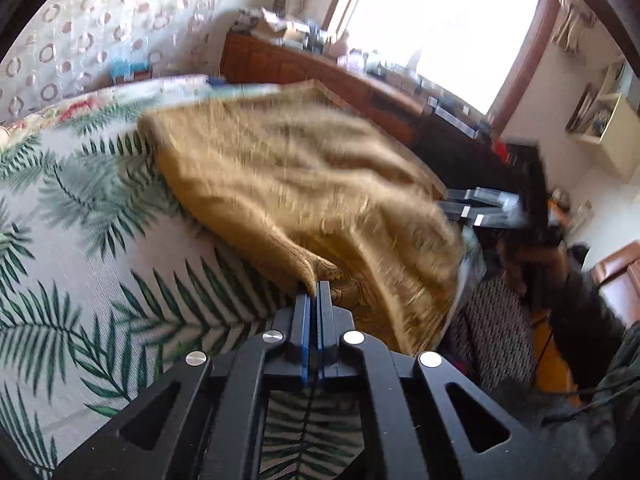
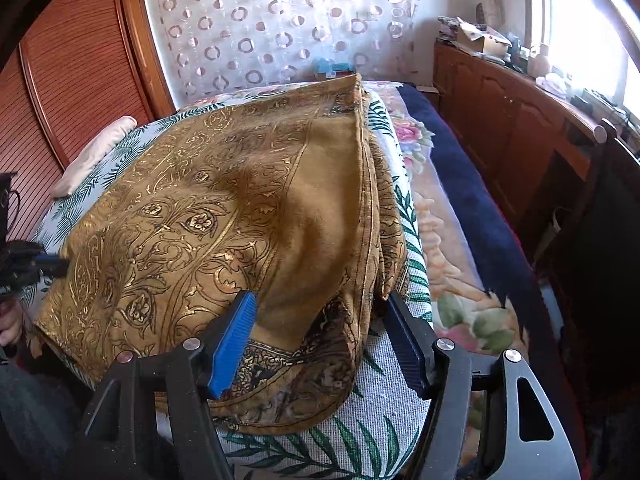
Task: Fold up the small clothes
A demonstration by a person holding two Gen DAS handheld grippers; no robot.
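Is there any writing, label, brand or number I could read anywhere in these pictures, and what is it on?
No readable text in either view.
Gold cloth: ornamental floral and scroll print only, no letters.
Leaf-print sheet: pattern only.
Boxes on the wooden cabinet: any print is too small and blurred to read.
Shelf items on the wall: too blurred to read.
Left gripper and right gripper: no markings visible.

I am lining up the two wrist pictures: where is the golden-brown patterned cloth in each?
Left wrist view: the golden-brown cloth fills the centre, one corner pinched in the left gripper.
Right wrist view: it covers the centre and left, its near edge between the open right gripper fingers.
Shared landmark: the palm-leaf bedcover.
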